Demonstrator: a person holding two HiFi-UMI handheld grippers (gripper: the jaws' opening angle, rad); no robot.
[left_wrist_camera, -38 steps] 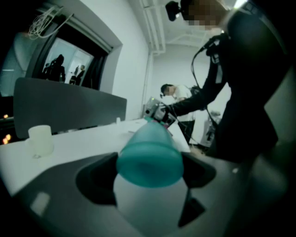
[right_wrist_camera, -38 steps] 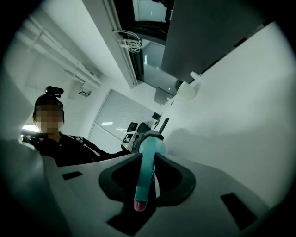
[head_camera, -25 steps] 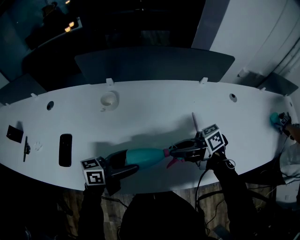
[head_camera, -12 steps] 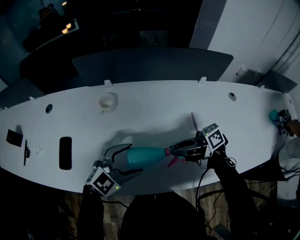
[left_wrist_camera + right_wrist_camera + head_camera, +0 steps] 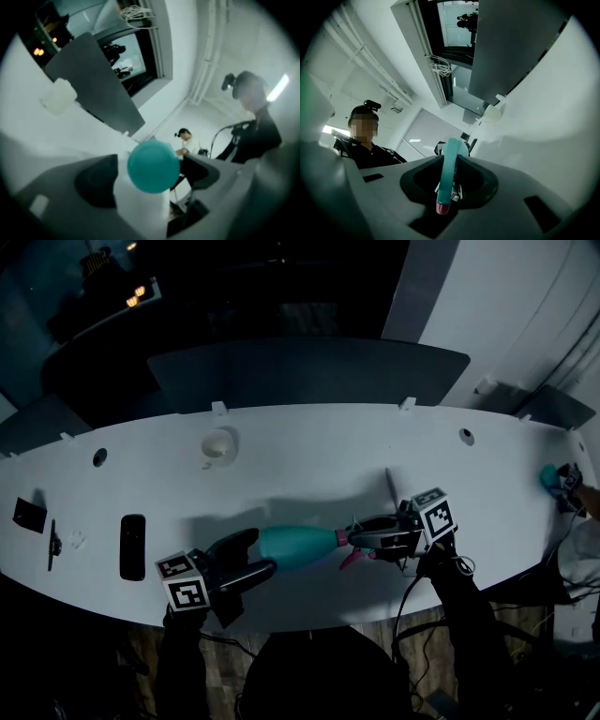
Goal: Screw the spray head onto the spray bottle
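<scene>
White curved table (image 5: 309,451), black slab (image 5: 132,546), pale round cup (image 5: 217,442), thin rod (image 5: 389,486)

White curved table (image 5: 309,456), black flat slab (image 5: 132,547) at its near left, small black square (image 5: 29,513) further left, pale cup (image 5: 217,444) toward the far edge, thin stick (image 5: 389,486) at right, dark panel (image 5: 309,371) beyond.

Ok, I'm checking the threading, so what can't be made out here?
Neck joint between spray bottle and spray head: head view too small and dark; right gripper view, the head blocks it.
Teal item at far right, head view: too small to name.
</scene>
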